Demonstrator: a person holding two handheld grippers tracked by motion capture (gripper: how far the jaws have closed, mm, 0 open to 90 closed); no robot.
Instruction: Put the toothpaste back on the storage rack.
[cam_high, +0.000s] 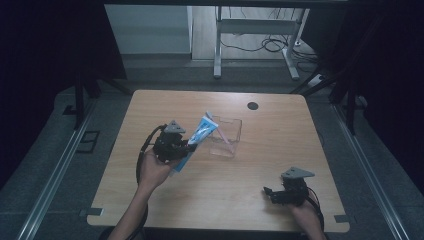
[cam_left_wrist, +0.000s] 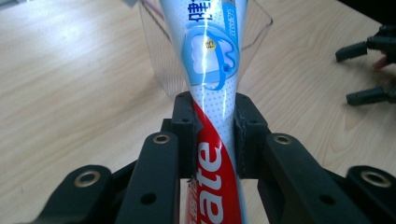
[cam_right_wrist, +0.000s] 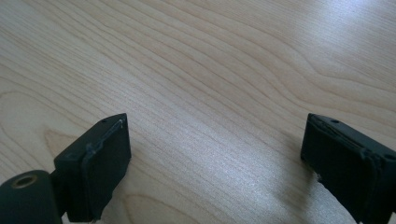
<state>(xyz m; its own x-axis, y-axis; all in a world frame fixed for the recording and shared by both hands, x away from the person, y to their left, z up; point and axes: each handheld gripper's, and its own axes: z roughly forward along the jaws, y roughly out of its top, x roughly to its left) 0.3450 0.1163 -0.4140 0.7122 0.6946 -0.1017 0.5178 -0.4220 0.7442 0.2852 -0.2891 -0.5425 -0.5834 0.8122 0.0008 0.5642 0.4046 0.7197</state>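
My left gripper (cam_high: 192, 148) is shut on a toothpaste tube (cam_high: 200, 134), white and blue with a red band, held near its middle. In the left gripper view the tube (cam_left_wrist: 212, 70) rises between the jaws of the left gripper (cam_left_wrist: 214, 126), and its far end leans over a clear plastic box (cam_left_wrist: 163, 60). That box (cam_high: 231, 145) stands near the table's middle with a thin pink stick inside it. At the front right, my right gripper (cam_high: 268, 192) is open and low over bare wood, with nothing between its pads (cam_right_wrist: 105, 158).
The wooden table (cam_high: 280, 150) has a small black round cap (cam_high: 253, 106) at its far right. A dark floor with metal rails surrounds it, and a desk frame with cables stands behind. The other gripper shows at the right edge of the left gripper view.
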